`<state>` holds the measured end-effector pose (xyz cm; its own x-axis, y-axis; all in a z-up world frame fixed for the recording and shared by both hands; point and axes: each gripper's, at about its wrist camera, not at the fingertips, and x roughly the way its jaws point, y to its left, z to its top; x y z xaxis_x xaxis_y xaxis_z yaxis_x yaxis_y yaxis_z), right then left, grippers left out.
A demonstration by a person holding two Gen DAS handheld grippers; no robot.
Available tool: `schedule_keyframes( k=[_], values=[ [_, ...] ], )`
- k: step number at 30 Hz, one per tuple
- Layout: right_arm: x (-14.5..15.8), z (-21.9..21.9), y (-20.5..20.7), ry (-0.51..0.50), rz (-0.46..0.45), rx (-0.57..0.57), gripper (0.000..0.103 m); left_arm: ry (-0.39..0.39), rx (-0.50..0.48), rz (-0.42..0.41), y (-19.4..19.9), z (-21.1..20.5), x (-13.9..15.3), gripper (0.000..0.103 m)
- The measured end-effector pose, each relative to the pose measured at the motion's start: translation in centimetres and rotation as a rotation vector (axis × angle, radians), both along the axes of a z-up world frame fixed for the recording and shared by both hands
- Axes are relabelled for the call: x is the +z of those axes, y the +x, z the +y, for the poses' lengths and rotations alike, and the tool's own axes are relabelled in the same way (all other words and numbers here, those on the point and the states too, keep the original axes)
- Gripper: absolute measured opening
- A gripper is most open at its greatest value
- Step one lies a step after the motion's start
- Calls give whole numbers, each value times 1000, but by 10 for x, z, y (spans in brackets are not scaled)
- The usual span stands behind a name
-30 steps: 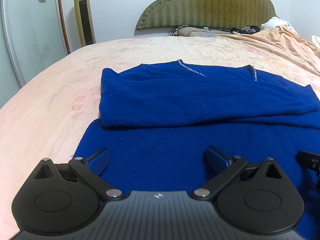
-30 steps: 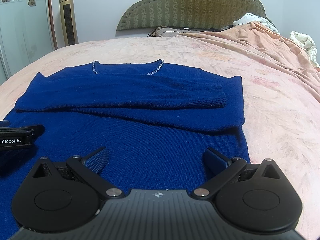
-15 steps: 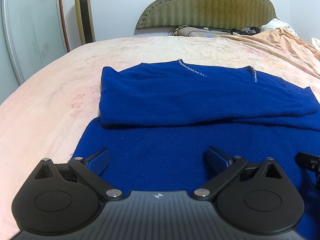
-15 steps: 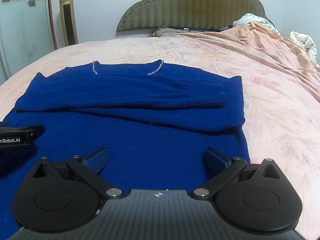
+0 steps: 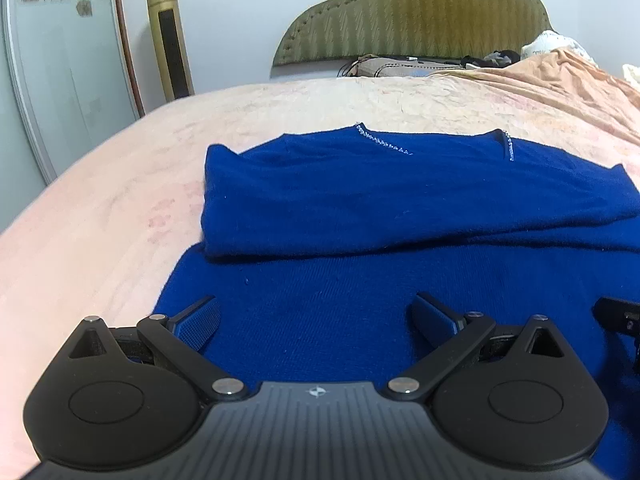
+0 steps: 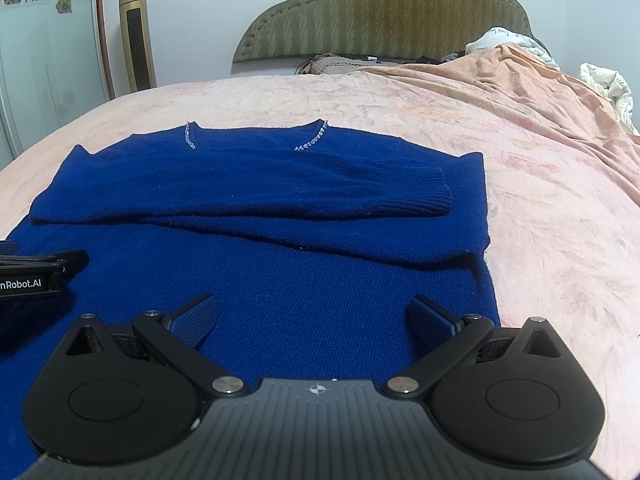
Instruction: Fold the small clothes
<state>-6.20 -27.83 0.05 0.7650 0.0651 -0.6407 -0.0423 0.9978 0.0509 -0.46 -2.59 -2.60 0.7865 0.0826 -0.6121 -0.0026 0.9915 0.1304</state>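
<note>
A deep blue knit sweater lies flat on the bed, its beaded neckline toward the headboard and both sleeves folded across the chest. My left gripper stands open over the sweater's lower left part, nothing between its fingers. My right gripper is open too, above the lower right part near the hem's side edge. Each gripper shows at the edge of the other's view: the right gripper and the left gripper.
A pink floral bedspread covers the bed. An olive padded headboard stands at the back, with a crumpled orange blanket and white bedding at the far right. A gold tower fan and a glass door are to the left.
The left wrist view has lifted and tilted slightly, so the sweater sits a little lower in frame. The right gripper and the sweater have not visibly moved.
</note>
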Motion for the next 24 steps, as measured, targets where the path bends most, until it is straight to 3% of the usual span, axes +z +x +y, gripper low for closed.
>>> schedule_keyframes(
  k=[9,24],
  values=[
    [-1,0,0,5,-2,0,103,66,0,-23,-1,-10,0,103],
    [-1,1,0,-8,5,8,103,1,3,-5,0,0,-1,103]
  ],
)
